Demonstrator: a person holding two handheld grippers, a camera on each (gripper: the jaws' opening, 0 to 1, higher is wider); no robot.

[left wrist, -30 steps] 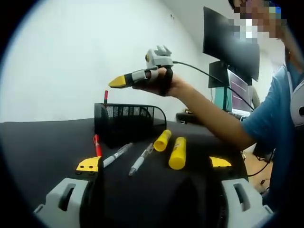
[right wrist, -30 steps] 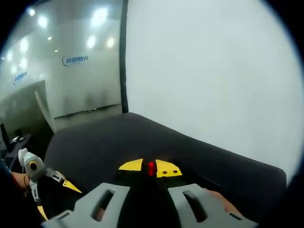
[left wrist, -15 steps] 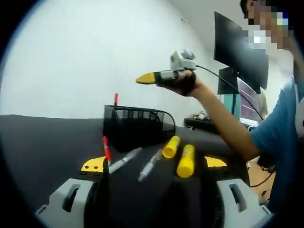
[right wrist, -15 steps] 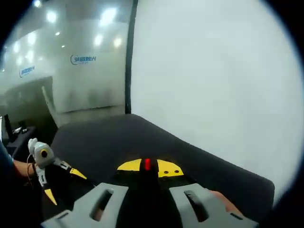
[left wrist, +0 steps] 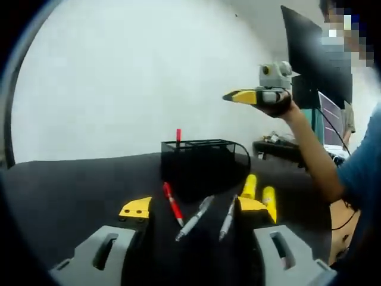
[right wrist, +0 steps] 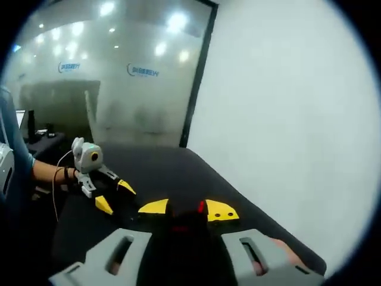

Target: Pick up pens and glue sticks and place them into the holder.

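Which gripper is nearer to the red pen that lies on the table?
Left. The left gripper is low over the table with the red pen between its jaws' tips. The right gripper is raised high above the holder.

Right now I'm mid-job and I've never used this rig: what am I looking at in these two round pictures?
A person holds a pair of handheld tongs in each hand, and a fisheye camera rides on each pair, looking along its yellow-tipped jaws.

In the left gripper view, the left tongs are open and empty, low over a black table. On the table stands a black mesh holder with one red pen upright in it. In front of it lie another red pen, two silver pens and two yellow glue sticks. The right tongs are raised high above the holder.

The right gripper view looks out from the right tongs. Something small and red sits between the tips; I cannot tell if it is gripped. The left tongs show below.
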